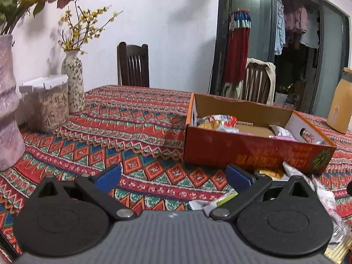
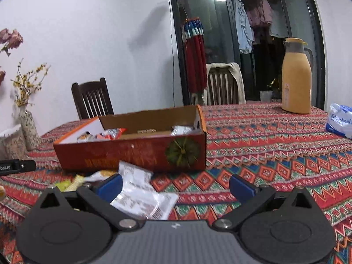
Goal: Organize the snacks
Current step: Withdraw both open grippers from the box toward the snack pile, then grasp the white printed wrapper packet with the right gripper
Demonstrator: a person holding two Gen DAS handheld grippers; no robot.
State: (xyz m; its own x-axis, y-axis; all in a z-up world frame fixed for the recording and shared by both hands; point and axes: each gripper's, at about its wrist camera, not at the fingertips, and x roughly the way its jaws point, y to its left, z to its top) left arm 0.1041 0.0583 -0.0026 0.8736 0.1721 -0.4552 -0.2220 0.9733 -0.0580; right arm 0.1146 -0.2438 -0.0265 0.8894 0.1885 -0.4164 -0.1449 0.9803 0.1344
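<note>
A red cardboard box [image 1: 253, 149] sits open on the patterned tablecloth and holds several snack packets [image 1: 216, 121]; it also shows in the right wrist view [image 2: 132, 151]. Loose snack packets lie on the cloth in front of it [image 1: 270, 172], among them a white wrapper [image 2: 140, 195] and a yellow packet [image 2: 70, 183]. My left gripper [image 1: 173, 176] is open and empty, left of the loose packets. My right gripper [image 2: 176, 187] is open and empty, with the white wrapper lying beside its left finger [image 2: 110, 186].
Two vases [image 1: 73, 81] and a clear jar of seeds [image 1: 51, 107] stand at the table's left. A tan thermos [image 2: 297, 77] and a blue-white bag [image 2: 341, 118] stand at the right. Wooden chairs [image 2: 92, 99] are behind the table. The other gripper's edge [image 2: 17, 166] shows at left.
</note>
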